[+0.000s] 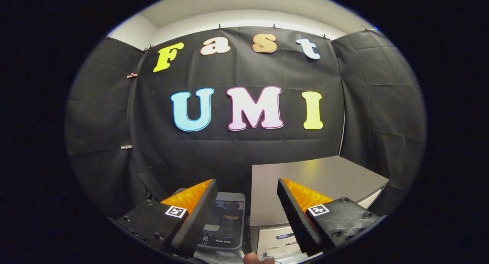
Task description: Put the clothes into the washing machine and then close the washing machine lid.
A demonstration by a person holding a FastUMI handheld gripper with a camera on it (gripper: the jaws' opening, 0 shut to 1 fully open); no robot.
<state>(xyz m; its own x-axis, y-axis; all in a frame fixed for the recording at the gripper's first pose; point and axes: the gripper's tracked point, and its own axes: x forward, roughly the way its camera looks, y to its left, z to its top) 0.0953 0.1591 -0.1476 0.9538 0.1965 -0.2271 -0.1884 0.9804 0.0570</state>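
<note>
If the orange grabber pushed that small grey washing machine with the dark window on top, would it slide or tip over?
The washing machine looks small and plasticky, so probably light enough to slide. It seems squat, so tipping looks unlikely. The open gripper hangs above it, touching nothing.

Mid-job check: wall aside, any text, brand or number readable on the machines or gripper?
Small washing machine, front panel: one short line of print, too blurred to read.
Grey unit, front: faint marks, too small to read.
Gripper, jaws open with nothing between: square coded tags, patterns, no words.
</note>
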